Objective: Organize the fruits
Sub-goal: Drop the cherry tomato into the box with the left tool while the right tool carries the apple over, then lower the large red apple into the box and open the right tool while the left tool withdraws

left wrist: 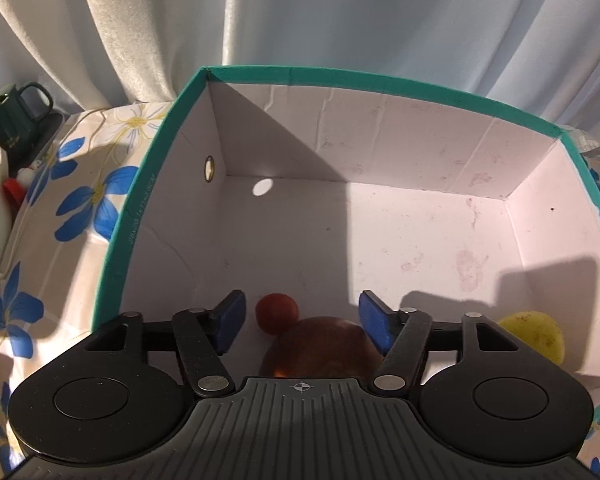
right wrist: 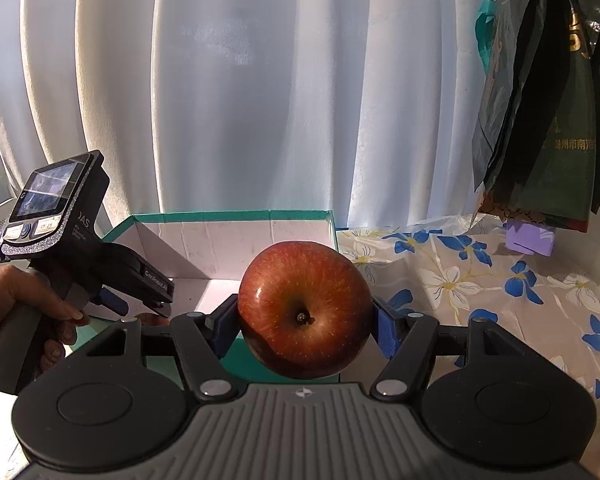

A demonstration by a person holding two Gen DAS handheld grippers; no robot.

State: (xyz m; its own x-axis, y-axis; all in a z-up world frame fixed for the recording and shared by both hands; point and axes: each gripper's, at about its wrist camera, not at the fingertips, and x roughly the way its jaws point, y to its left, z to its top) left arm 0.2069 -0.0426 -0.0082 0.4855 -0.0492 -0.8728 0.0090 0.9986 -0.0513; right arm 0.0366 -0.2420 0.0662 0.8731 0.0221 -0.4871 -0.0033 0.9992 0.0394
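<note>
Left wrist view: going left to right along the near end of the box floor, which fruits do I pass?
Small red fruit → large red apple, partly hidden behind the gripper body → yellow fruit by the box's right wall.

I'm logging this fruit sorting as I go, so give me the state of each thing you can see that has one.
Left hand-held gripper: open, over the box, holding nothing.
Right hand-held gripper: shut on the red apple.
Red apple: held clear of the box, stem end facing the camera.
Teal box: open-topped, fruit inside.
Small red fruit: lying on the box floor.
Yellow fruit: lying in the box.
</note>
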